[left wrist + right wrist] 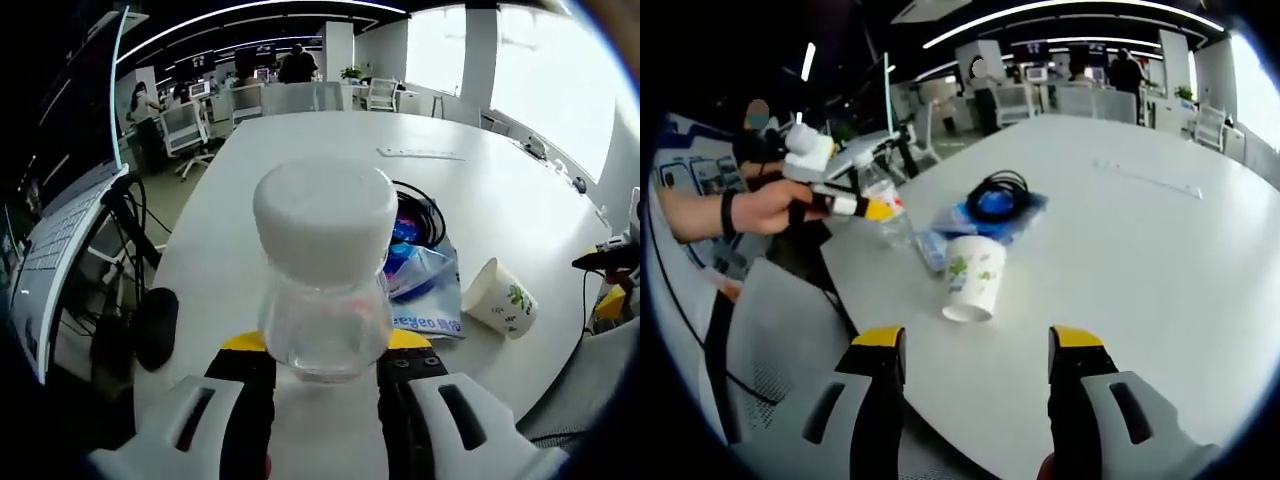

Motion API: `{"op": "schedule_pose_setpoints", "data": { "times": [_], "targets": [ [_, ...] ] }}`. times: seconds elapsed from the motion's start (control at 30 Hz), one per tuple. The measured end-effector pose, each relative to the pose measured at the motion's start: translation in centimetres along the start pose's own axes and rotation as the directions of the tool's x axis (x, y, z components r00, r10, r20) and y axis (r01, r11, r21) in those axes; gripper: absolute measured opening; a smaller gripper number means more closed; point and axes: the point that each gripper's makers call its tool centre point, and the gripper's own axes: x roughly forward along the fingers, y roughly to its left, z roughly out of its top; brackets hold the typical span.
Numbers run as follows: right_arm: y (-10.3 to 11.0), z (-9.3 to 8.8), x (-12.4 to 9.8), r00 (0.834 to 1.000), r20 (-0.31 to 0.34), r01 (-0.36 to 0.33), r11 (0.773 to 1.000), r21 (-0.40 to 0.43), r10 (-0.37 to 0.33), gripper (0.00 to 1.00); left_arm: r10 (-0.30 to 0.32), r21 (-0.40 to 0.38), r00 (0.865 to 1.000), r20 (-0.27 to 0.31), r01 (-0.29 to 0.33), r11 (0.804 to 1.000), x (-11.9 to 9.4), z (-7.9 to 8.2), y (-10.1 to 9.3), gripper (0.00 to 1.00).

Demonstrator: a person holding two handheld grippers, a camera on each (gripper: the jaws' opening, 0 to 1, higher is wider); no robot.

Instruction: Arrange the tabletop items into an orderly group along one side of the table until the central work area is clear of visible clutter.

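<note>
Office desks and swivel chairs stretch away behind a broad white table [1160, 230]; its near end carries a small huddle of clutter. Seen from the left gripper view, the left gripper [325, 372] is closed on a clear plastic jar [325, 290] with a fat white lid, the jaws pinching the transparent body low down so that it stands upright and the lid stays free. Just beyond the jar lies a blue plastic packet [425, 275] with a coil of black cable [425, 215] on it; a paper cup [498, 297] printed with green leaves lies tipped on its side to the right of the packet. A slim ruler-like strip [420, 154] lies well apart, farther up the table. From the right gripper view, the right gripper [977, 345] hangs wide and empty above the table's edge, aimed at the cup, whose open mouth faces it — probably the next pick. A hand [770, 208] steadies the left gripper at the table's far-left rim; that edge looks like the side chosen for the group — though only the jar is there, so the job seems barely begun.
</note>
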Motion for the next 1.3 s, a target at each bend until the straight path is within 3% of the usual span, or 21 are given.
{"op": "schedule_pose_setpoints", "data": {
  "times": [0.27,0.57,0.87,0.97,1.3],
  "targets": [
    [0.0,-0.1,-0.2,1.0,-0.007,0.001,1.0,-0.013,-0.001,0.57,0.009,-0.003,1.0,0.012,-0.009,1.0,0.0,0.0,-0.1,0.4],
    [0.0,-0.4,-0.5,1.0,-0.016,0.007,1.0,-0.011,-0.007,0.57,-0.057,0.002,0.997,0.049,0.057,0.998,0.6,0.3,-0.8,0.5],
    [0.2,-0.7,-0.6,1.0,-0.029,0.007,1.0,-0.011,-0.007,0.57,-0.027,0.0,0.994,0.102,0.028,1.0,0.9,1.1,-0.2,0.41],
    [0.2,-0.7,-0.6,0.999,-0.031,0.007,1.0,-0.012,-0.008,0.57,-0.011,-0.048,0.993,0.117,0.017,0.999,1.1,1.5,0.1,0.4],
    [-0.1,-1.1,-0.8,0.999,-0.048,0.015,1.0,-0.006,-0.016,0.57,0.02,-0.053,0.992,0.125,-0.013,0.998,2.0,3.1,0.0,0.39]
  ]
}}
